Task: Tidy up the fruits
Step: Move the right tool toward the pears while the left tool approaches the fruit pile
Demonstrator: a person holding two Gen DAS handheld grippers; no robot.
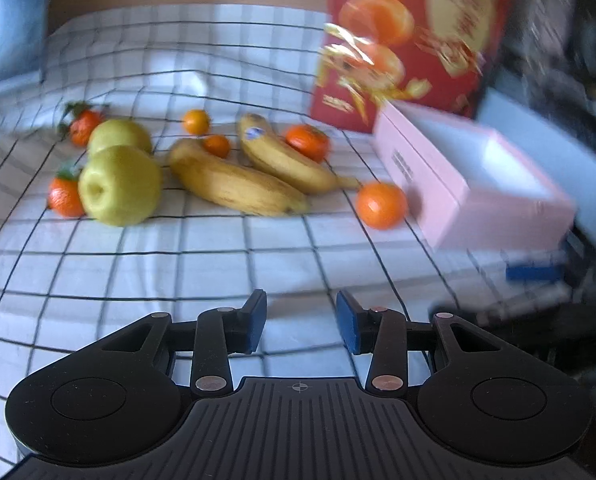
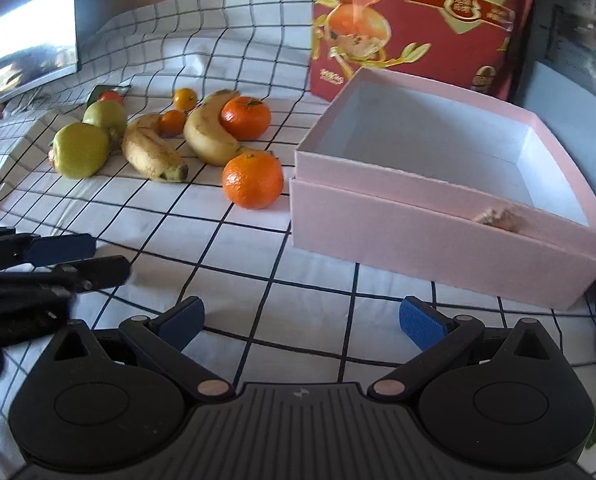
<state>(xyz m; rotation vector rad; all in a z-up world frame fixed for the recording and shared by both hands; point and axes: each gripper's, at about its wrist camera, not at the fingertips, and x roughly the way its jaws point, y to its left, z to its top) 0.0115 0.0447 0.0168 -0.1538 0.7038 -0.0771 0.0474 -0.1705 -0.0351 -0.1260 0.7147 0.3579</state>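
Fruit lies loose on a white checked cloth (image 1: pixel 201 256): two green apples (image 1: pixel 119 186), two bananas (image 1: pixel 233 184) and several oranges (image 1: pixel 381 205). An empty pink box (image 2: pixel 430 224) stands to their right, and the nearest orange (image 2: pixel 253 181) rests just beside its left wall. My left gripper (image 1: pixel 301 322) hovers over bare cloth short of the fruit, its jaws apart with nothing between them. My right gripper (image 2: pixel 301 322) stands wide open over the cloth in front of the box, empty. In the right wrist view the left gripper's fingers (image 2: pixel 63 250) show at the left edge.
A tall red carton printed with oranges (image 2: pixel 414 20) stands behind the pink box. A dark screen (image 2: pixel 25 20) leans at the back left. Dark clutter fills the far right beyond the box. Bare cloth lies between both grippers and the fruit.
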